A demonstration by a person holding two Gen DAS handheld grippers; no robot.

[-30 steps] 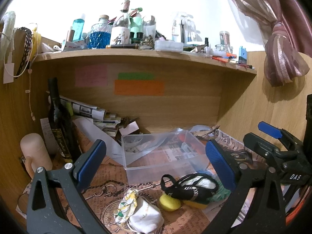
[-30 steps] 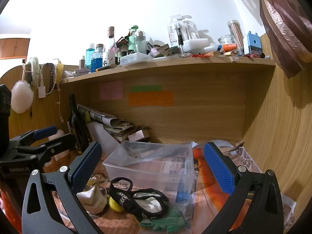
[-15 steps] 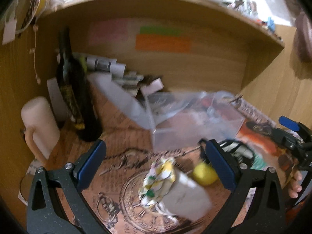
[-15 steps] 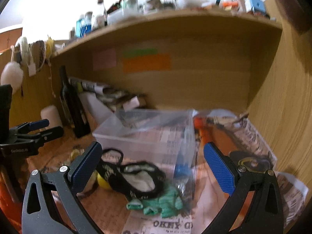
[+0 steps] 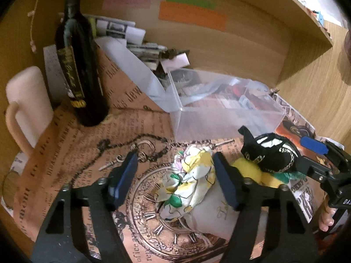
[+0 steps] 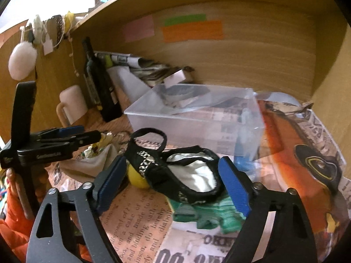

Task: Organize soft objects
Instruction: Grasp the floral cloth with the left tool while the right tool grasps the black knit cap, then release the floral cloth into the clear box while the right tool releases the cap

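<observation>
My left gripper (image 5: 175, 178) is open, its jaws either side of a yellow-and-white patterned cloth (image 5: 193, 177) that lies on a white pouch (image 5: 219, 217). My right gripper (image 6: 173, 182) is open, its jaws around a black baby shoe (image 6: 186, 171) with a white lining. The shoe also shows in the left wrist view (image 5: 269, 155). A yellow soft ball (image 6: 136, 177) lies beside the shoe and a green cloth (image 6: 208, 217) under it. A clear plastic box (image 5: 219, 111) stands open behind them.
A dark wine bottle (image 5: 79, 70) and a cream mug (image 5: 26, 105) stand at the left. Rolled papers (image 5: 131, 37) lie at the back wall. A metal chain with keys (image 5: 131, 151) lies on the printed paper mat (image 5: 65, 160). Wooden walls close in the left, back and right.
Both grippers have moved down and forward towards the desk. The left now straddles the patterned cloth and the right straddles the black shoe. Both jaws have narrowed somewhat.
</observation>
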